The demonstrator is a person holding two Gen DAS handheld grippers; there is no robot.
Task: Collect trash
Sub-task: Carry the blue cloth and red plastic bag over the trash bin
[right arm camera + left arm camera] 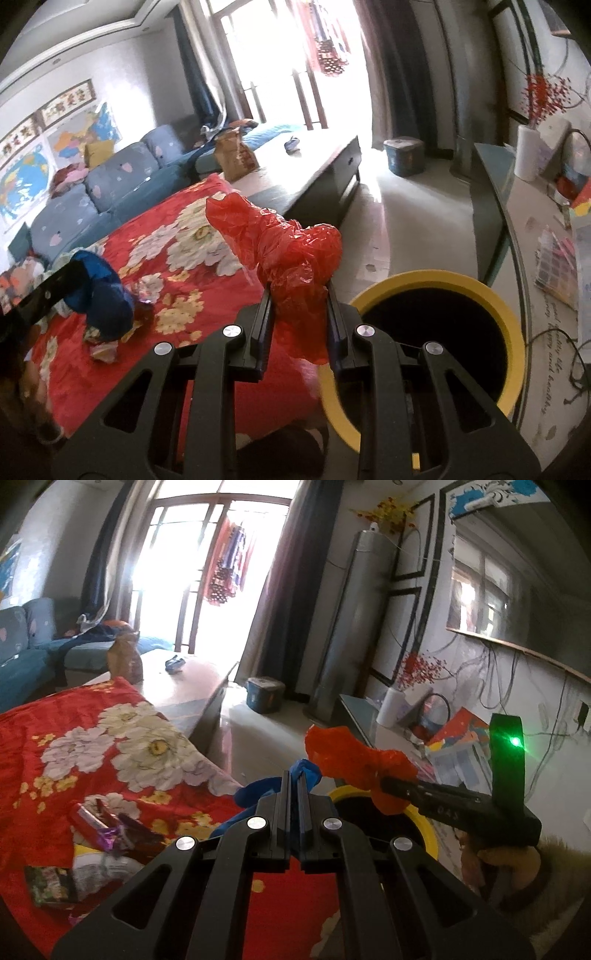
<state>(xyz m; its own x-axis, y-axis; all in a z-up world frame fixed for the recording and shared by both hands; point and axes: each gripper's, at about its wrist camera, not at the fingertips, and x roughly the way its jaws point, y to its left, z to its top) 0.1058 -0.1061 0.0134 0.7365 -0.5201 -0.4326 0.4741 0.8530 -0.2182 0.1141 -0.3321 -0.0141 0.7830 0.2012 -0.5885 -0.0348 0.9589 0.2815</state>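
Note:
My left gripper (293, 775) is shut on a crumpled blue plastic bag (258, 794), which hangs over the edge of the red flowered cloth (110, 746). In the right wrist view that blue bag (107, 295) dangles at the left, above the cloth. My right gripper (299, 291) is shut on a crumpled red plastic bag (288, 251) that sticks up between its fingers. From the left wrist view the red bag (351, 764) and the right gripper (384, 784) hover over the bin's rim. The yellow-rimmed bin (513, 321) stands open just right of the red bag.
Wrappers (107, 827) and packets (48, 886) lie on the red cloth (207, 258). A paper bag (236, 155) stands on the low table (306, 162) beyond. A sofa (110, 184) runs along the left, a cluttered side table (535, 229) along the right, a lidded bucket (404, 155) on the floor.

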